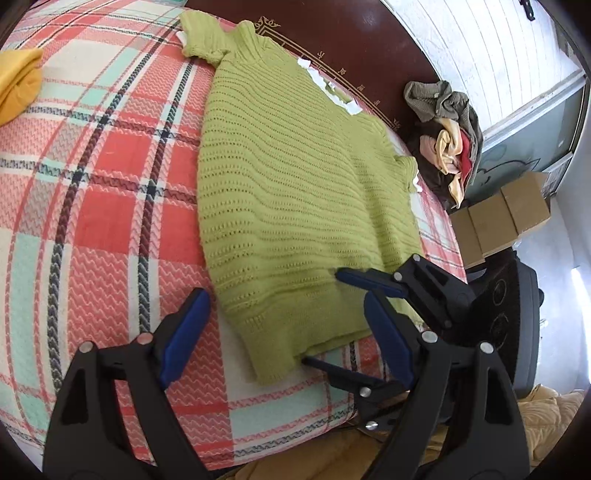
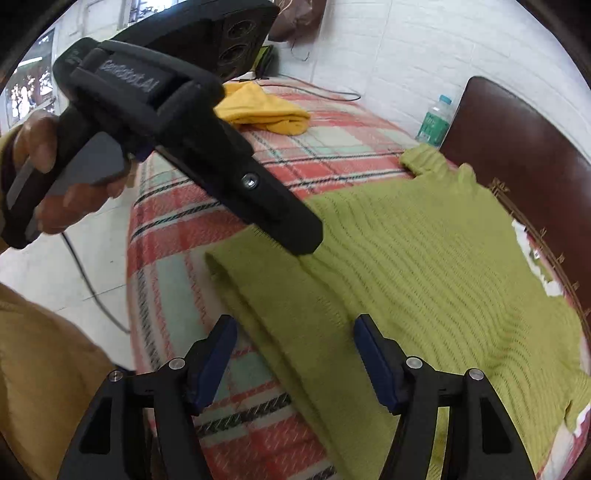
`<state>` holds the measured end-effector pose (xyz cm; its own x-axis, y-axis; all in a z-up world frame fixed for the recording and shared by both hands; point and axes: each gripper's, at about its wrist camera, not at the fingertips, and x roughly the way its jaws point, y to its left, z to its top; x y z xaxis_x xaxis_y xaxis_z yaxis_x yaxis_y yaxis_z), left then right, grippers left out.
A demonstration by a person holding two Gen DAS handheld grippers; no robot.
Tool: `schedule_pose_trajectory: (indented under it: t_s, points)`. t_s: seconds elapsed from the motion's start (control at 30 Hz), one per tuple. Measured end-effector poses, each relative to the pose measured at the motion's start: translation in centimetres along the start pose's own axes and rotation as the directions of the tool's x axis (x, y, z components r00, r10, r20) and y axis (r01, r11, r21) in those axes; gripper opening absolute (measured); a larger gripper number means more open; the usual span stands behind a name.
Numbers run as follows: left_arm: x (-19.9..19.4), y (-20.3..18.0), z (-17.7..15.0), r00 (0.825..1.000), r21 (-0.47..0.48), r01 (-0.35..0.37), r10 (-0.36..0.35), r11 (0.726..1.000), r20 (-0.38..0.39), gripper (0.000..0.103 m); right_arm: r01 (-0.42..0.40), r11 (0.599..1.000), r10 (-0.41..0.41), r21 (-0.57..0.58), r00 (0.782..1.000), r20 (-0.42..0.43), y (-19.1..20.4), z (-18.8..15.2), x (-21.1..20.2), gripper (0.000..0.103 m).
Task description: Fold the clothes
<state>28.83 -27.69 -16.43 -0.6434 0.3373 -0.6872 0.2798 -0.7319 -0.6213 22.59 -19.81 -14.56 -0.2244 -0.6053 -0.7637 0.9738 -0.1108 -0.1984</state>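
You are holding the left gripper (image 1: 284,336) spread over the near hem of the green sweater (image 1: 295,184), which is lying flat on the plaid blanket (image 1: 92,184). The right gripper (image 2: 295,363) is also standing spread, straddling that hem, pinching nothing. The far edge of the sweater is touching the dark headboard (image 1: 369,33). Bare blanket is lying open to the left as far as the yellow garment (image 1: 18,81). A clothes pile (image 1: 450,136) is crowding the right edge.
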Motion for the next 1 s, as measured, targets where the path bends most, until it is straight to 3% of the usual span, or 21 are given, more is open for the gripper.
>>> schedule_pose_trajectory:
  t_s: [0.07, 0.13, 0.2, 0.27, 0.33, 0.43, 0.63, 0.7, 0.77, 0.83, 0.9, 1.0]
  points:
    - [0.0, 0.3, 0.2, 1.000, -0.019, 0.025, -0.025, 1.000, 0.002, 0.086, -0.003, 1.000, 0.003, 0.012, 1.000, 0.007, -0.1, 0.4, 0.5, 0.059]
    - [0.1, 0.7, 0.4, 0.999, -0.046, 0.054, -0.054, 0.997, 0.001, 0.086, -0.041, 0.997, 0.041, 0.061, 0.999, 0.007, -0.7, 0.8, 1.0, 0.023]
    - [0.0, 1.0, 0.6, 0.996, -0.069, 0.084, -0.085, 0.994, -0.005, 0.086, -0.108, 0.982, 0.108, 0.156, 0.994, 0.010, -1.9, 1.2, 0.9, 0.011]
    - [0.0, 1.3, 0.8, 0.993, -0.092, 0.115, -0.117, 0.989, -0.010, 0.086, -0.173, 0.953, 0.173, 0.250, 0.985, 0.019, -3.2, 1.5, 0.9, 0.007]
    - [-0.2, 1.2, 0.7, 0.986, -0.101, 0.161, -0.164, 0.982, -0.023, 0.086, -0.273, 0.910, 0.266, 0.314, 0.962, 0.064, -4.0, 1.7, -0.2, 0.007]
    - [-0.7, 0.5, 0.2, 0.977, -0.085, 0.205, -0.209, 0.975, -0.039, 0.086, -0.344, 0.892, 0.327, 0.294, 0.939, 0.106, -3.3, 2.4, -2.4, 0.007]
    - [-1.7, -0.3, -1.2, 0.978, -0.046, 0.192, -0.195, 0.980, -0.077, 0.086, -0.461, 0.845, 0.441, 0.271, 0.888, 0.133, -1.9, 2.6, -3.6, 0.007]
    - [-1.7, 0.2, -1.5, 0.991, -0.037, 0.113, -0.115, 0.993, -0.069, 0.086, -0.421, 0.866, 0.411, 0.269, 0.907, 0.094, -1.4, 2.0, -3.1, 0.008]
    - [-2.3, 0.4, -1.5, 0.997, -0.030, 0.061, -0.062, 0.998, -0.038, 0.086, -0.411, 0.859, 0.413, 0.305, 0.909, 0.061, -1.5, 1.2, -2.4, 0.013]
    - [-3.2, 0.6, -1.1, 1.000, -0.026, 0.030, -0.030, 0.999, 0.009, 0.086, -0.419, 0.844, 0.430, 0.335, 0.902, 0.044, -1.7, 0.5, -2.1, 0.034]
    - [-4.0, 0.7, -0.7, 0.998, -0.023, -0.001, 0.002, 1.000, 0.057, 0.086, -0.424, 0.834, 0.429, 0.352, 0.901, 0.069, -2.6, -0.2, -3.4, 0.047]
    - [-5.0, 0.3, 0.1, 0.993, -0.007, -0.032, 0.033, 0.999, 0.116, 0.086, -0.449, 0.785, 0.420, 0.426, 0.892, 0.167, -5.8, -2.1, -6.4, 0.048]
